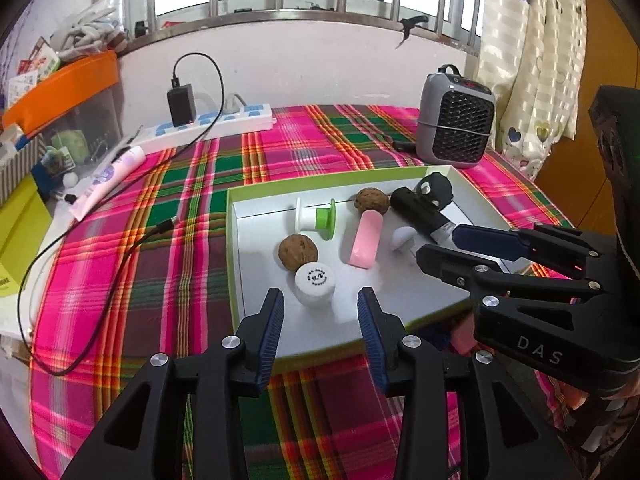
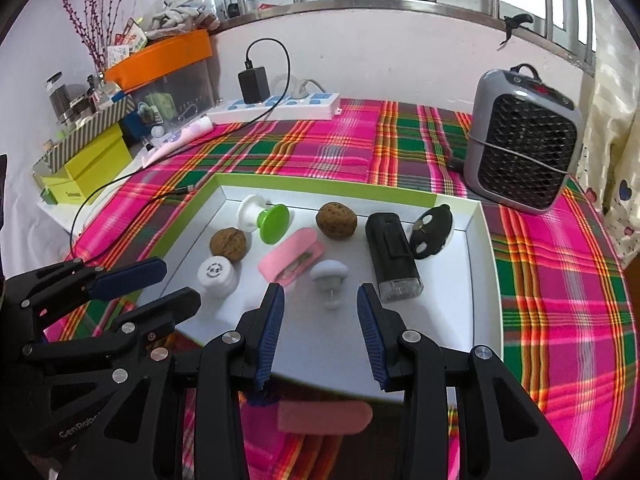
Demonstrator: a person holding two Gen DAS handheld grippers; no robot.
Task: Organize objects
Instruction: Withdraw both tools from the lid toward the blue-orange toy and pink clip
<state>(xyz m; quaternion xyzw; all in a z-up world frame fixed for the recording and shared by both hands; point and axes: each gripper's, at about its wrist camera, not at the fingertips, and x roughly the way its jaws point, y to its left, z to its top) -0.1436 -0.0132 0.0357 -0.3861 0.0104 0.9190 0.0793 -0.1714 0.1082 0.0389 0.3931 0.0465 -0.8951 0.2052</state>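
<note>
1. From the right wrist camera I see a pink piece (image 2: 324,416) lying on the plaid cloth (image 2: 320,148) in shadow under the near edge of the tray (image 2: 486,240); the left wrist view does not show it clearly.
2. The right view also shows the pink case (image 2: 290,260) lying open, with something inside. From the left view it reads as a plain pink block (image 1: 366,240).
3. The left view shows the lid print on the white jar (image 1: 315,282) most plainly, just in front of a walnut (image 1: 298,251).
4. Everything sits inside the tray on the table: two walnuts, the jar, a green-and-white spool (image 2: 264,214), a white knob (image 2: 330,276), a black flashlight (image 2: 392,248) and a black remote (image 2: 430,230).
5. My left hand-held gripper (image 1: 320,312) is spread, with the jar standing beyond its tips, untouched.
6. My right hand-held gripper (image 2: 320,308) is spread too, holding nothing; the white knob lies beyond its tips.
</note>
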